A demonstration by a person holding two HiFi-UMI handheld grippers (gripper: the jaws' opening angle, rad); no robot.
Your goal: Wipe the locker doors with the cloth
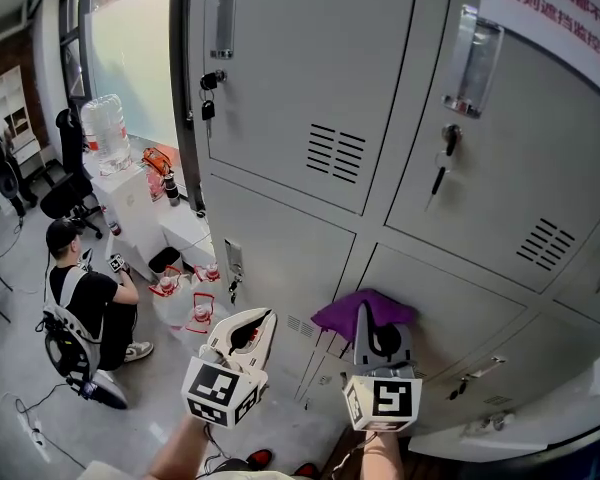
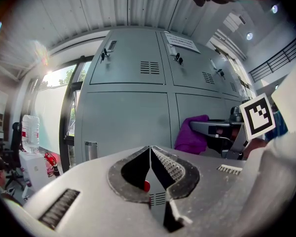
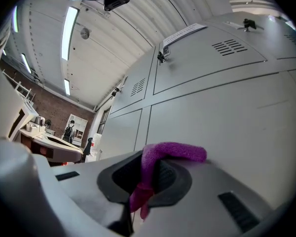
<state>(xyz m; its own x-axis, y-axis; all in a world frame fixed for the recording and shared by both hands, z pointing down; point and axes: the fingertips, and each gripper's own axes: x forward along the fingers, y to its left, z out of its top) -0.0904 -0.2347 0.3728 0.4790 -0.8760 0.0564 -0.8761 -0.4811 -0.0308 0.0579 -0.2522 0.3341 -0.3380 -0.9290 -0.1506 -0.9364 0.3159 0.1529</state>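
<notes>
right gripper [image 3: 144, 174]: jaws closed on the cloth [image 3: 173, 152]. in this gripper's own view i see a purple strip pinched between the pads and nothing else in there.
left gripper [image 2: 150, 151]: jaws brought together, tips meeting, nothing between them. in the head view it sits just left of the right gripper, clear of the metal, nose aimed up at the lockers.
cloth, place: at the tip of the right gripper, on the locker doors [image 1: 280, 253]. it is in the lower row, on the door right of centre, just under the seam with the upper row.
cloth, long axis: in the head view the bunch is wider than tall, so i read the axis as left-right along the door face, roughly parallel to that seam.
cloth, pointing: in the right gripper view the pinched end rises out of the jaws, then folds over, and the free end points right.
cloth, contact: from the left gripper view it looks laid against the grey panel. i cannot tell how hard it bears.
right gripper, heading: points up and away from me at the door, marker cube nearest the head camera.
doors: grey, with louvred vents and bright handles. keys [image 1: 208, 96] hang at the upper left door's lock, and a printed notice [image 1: 555, 8] is on the upper right door.
surroundings: a seated person [image 1: 85, 303] is low on the floor at far left, well apart from both grippers. a water bottle [image 1: 108, 128] stands on a white cabinet by the window.
</notes>
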